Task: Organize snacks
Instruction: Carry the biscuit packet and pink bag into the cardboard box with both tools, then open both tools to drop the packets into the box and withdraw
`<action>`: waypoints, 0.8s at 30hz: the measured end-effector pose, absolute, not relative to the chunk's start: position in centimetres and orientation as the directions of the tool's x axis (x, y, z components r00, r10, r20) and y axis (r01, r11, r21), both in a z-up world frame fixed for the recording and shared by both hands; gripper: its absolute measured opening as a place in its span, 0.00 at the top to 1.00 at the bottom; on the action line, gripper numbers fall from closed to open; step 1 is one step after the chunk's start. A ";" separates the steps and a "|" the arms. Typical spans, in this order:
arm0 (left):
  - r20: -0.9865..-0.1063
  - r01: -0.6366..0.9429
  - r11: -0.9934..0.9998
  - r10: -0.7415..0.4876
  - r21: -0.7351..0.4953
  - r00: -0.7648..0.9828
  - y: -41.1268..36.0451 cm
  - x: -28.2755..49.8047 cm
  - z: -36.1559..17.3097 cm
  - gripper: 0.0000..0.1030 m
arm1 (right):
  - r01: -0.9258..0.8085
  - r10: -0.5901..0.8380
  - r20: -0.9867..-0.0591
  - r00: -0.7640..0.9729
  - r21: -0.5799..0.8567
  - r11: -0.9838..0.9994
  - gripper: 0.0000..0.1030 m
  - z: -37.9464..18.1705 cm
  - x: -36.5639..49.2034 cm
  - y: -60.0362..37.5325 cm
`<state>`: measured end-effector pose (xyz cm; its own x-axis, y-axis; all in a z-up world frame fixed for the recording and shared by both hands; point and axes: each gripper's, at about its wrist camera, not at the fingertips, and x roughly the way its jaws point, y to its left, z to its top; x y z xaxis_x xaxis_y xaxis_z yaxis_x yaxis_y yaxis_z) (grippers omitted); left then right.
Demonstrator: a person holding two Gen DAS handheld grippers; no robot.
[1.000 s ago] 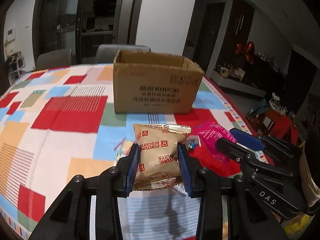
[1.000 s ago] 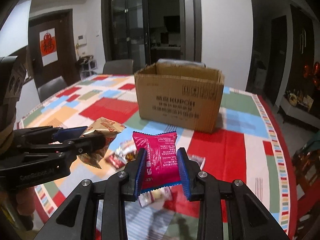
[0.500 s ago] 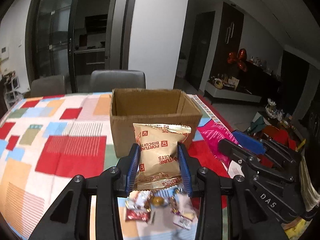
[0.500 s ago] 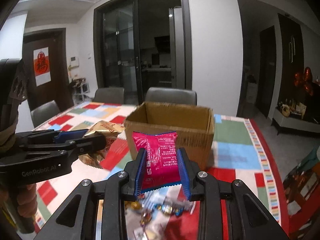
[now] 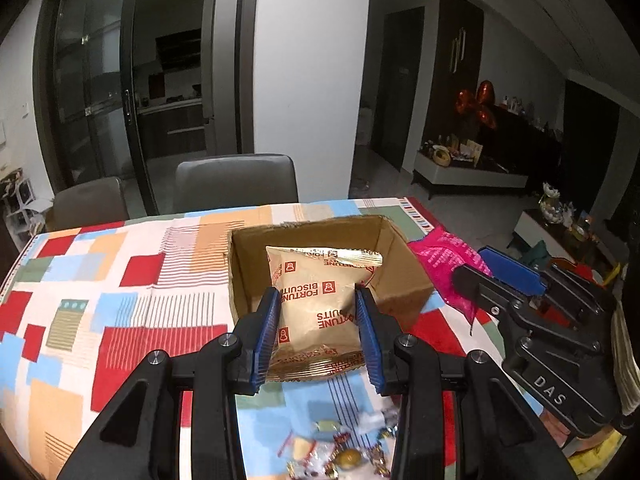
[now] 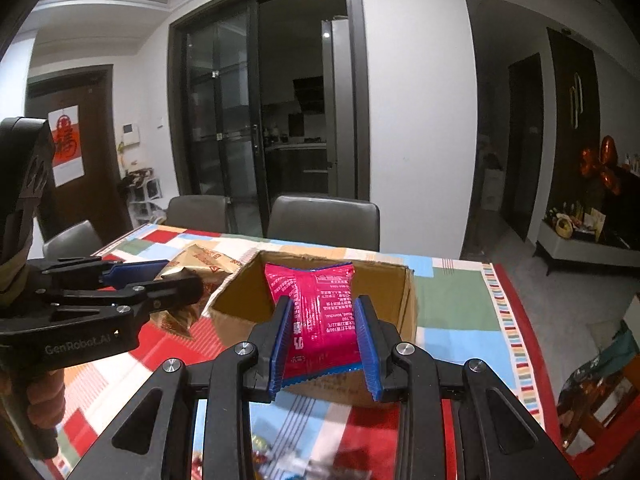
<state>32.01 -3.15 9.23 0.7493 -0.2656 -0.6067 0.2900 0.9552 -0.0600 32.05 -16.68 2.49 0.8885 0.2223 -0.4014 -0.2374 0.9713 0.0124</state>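
Observation:
My left gripper point(image 5: 316, 300) is shut on a tan Fortune Biscuits packet point(image 5: 316, 292), held above the near edge of an open cardboard box point(image 5: 404, 276). My right gripper point(image 6: 323, 312) is shut on a pink snack packet point(image 6: 320, 300), held over the same box point(image 6: 236, 300) from its near side. The right gripper with its pink packet point(image 5: 444, 260) shows at the right of the left wrist view. The left gripper with its tan packet point(image 6: 200, 264) shows at the left of the right wrist view.
The box stands on a table with a patchwork cloth point(image 5: 120, 300). Several small wrapped candies point(image 5: 344, 448) lie on the cloth below the grippers. Grey chairs point(image 5: 236, 180) stand at the table's far side.
Both grippers have risen and moved forward with their packets, from low above the candies to the height of the box's open top.

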 end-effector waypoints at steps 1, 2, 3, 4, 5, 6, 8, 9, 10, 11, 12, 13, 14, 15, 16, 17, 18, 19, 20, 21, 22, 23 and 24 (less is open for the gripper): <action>-0.609 0.293 0.954 -0.268 -0.061 0.746 -3.2 32.7 9.3 0.63 | -0.239 0.223 -0.408 0.885 0.013 0.971 0.68 2.5 32.7 -16.7; -0.614 0.298 0.952 -0.273 -0.065 0.740 -3.2 33.5 9.4 0.63 | -0.232 0.217 -0.416 0.883 0.014 0.973 0.68 2.5 33.5 -16.6; -0.622 0.301 0.951 -0.275 -0.066 0.733 -3.3 34.2 9.3 0.63 | -0.231 0.217 -0.420 0.881 0.017 0.973 0.68 2.4 33.9 -16.6; -0.630 0.304 0.950 -0.278 -0.069 0.725 -3.5 34.9 9.2 0.63 | -0.232 0.217 -0.430 0.876 0.018 0.972 0.68 2.4 34.7 -16.7; -0.638 0.309 0.948 -0.283 -0.074 0.716 -3.6 35.7 9.1 0.63 | -0.228 0.213 -0.436 0.874 0.019 0.974 0.68 2.4 35.3 -16.8; -0.644 0.312 0.947 -0.286 -0.076 0.710 -3.6 36.3 8.9 0.63 | -0.226 0.211 -0.442 0.872 0.020 0.974 0.68 2.5 35.9 -16.9; -0.654 0.313 0.946 -0.286 -0.080 0.700 -3.8 37.7 8.7 0.63 | -0.218 0.202 -0.458 0.865 0.019 0.976 0.68 2.1 36.9 -17.0; -0.660 0.312 0.946 -0.287 -0.083 0.694 -3.8 38.4 8.4 0.63 | -0.216 0.199 -0.466 0.862 0.018 0.976 0.68 2.0 37.6 -17.0; -0.665 0.308 0.948 -0.283 -0.084 0.691 -3.9 38.9 8.2 0.63 | -0.217 0.199 -0.473 0.858 0.016 0.976 0.68 2.0 38.0 -17.0; -0.673 0.309 0.947 -0.287 -0.091 0.681 -4.0 39.6 7.9 0.63 | -0.213 0.194 -0.482 0.854 0.016 0.977 0.68 1.8 38.6 -17.1; -0.680 0.308 0.946 -0.293 -0.103 0.672 -4.0 40.2 7.7 0.63 | -0.212 0.193 -0.489 0.851 0.017 0.977 0.68 1.6 39.1 -17.1; -0.690 0.301 0.946 -0.296 -0.118 0.660 -4.0 40.9 7.2 0.63 | -0.211 0.191 -0.499 0.845 0.017 0.977 0.68 1.4 39.7 -17.2; -0.696 0.296 0.947 -0.296 -0.124 0.654 -4.0 41.4 7.0 0.63 | -0.206 0.186 -0.505 0.843 0.016 0.978 0.68 1.3 40.2 -17.1; -0.703 0.291 0.948 -0.294 -0.129 0.647 -4.0 41.9 6.6 0.63 | -0.203 0.184 -0.510 0.840 0.018 0.979 0.68 1.2 40.7 -17.2; -0.707 0.286 0.949 -0.291 -0.130 0.644 -4.0 42.2 6.3 0.63 | -0.204 0.185 -0.517 0.836 0.021 0.979 0.68 1.0 41.1 -17.3; -0.711 0.280 0.950 -0.289 -0.134 0.641 -4.0 42.6 6.0 0.62 | -0.201 0.182 -0.523 0.833 0.022 0.979 0.68 0.8 41.5 -17.3; -0.713 0.273 0.952 -0.288 -0.139 0.640 -4.0 42.9 5.8 0.61 | -0.198 0.179 -0.526 0.831 0.022 0.980 0.68 0.6 41.8 -17.4; -0.715 0.268 0.953 -0.285 -0.142 0.638 -3.9 43.1 5.6 0.55 | -0.195 0.176 -0.531 0.829 0.021 0.981 0.68 0.4 42.2 -17.4; -0.717 0.264 0.954 -0.281 -0.140 0.638 -3.9 43.4 5.5 0.48 | -0.191 0.172 -0.535 0.828 0.019 0.981 0.68 0.3 42.4 -17.4; -0.714 0.255 0.957 -0.272 -0.134 0.645 -3.8 43.4 5.5 0.45 | -0.186 0.166 -0.540 0.825 0.017 0.982 0.65 0.2 42.7 -17.4; -0.711 0.247 0.961 -0.262 -0.127 0.653 -3.7 43.3 5.5 0.42 | -0.184 0.162 -0.551 0.818 0.016 0.983 0.56 0.1 43.0 -17.4; -0.709 0.241 0.963 -0.255 -0.122 0.658 -3.6 43.1 5.5 0.42 | -0.175 0.155 -0.555 0.817 0.017 0.984 0.55 0.1 43.2 -17.4; -0.707 0.237 0.964 -0.249 -0.118 0.662 -3.5 42.8 5.5 0.41 | -0.167 0.148 -0.549 0.822 0.016 0.986 0.55 0.2 43.0 -17.5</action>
